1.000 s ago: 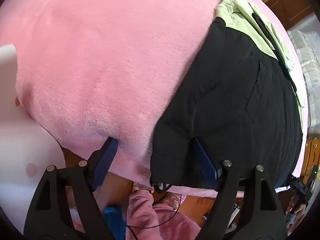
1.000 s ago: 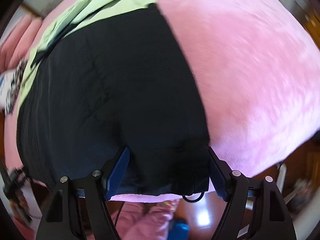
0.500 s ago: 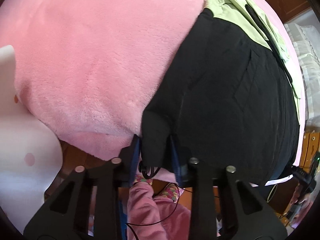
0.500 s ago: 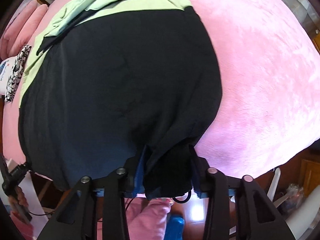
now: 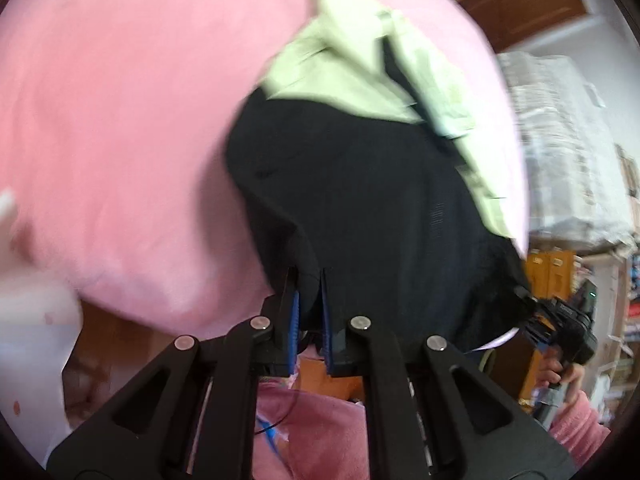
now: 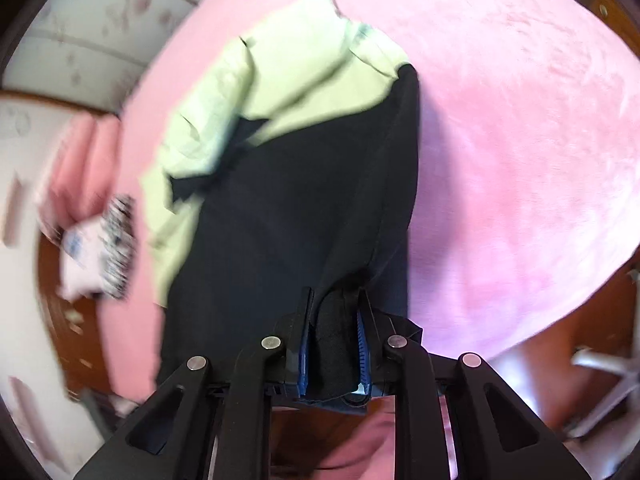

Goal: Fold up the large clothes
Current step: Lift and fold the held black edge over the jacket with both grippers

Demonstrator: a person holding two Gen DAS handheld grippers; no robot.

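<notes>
A pink plush blanket [image 5: 120,128] covers the bed and fills most of both views, spreading ahead of and to either side of the jaws. On it lies the black and pale-green garment [image 5: 360,184], its black lower part nearest the jaws and its green upper part farther ahead; the near hem is lifted off the blanket. The left gripper [image 5: 309,304] has its jaws pressed together on a fold of the black hem, the cloth bunching between the blue pads. The right gripper [image 6: 334,328] likewise pinches a thick fold of the same black hem, with the fabric rising in a ridge just ahead of its jaws. In the left wrist view the other gripper shows at the far right, at the garment's edge. A small patterned cloth item [image 6: 100,248] lies left of the right jaws, blurred. No containers can be made out.
</notes>
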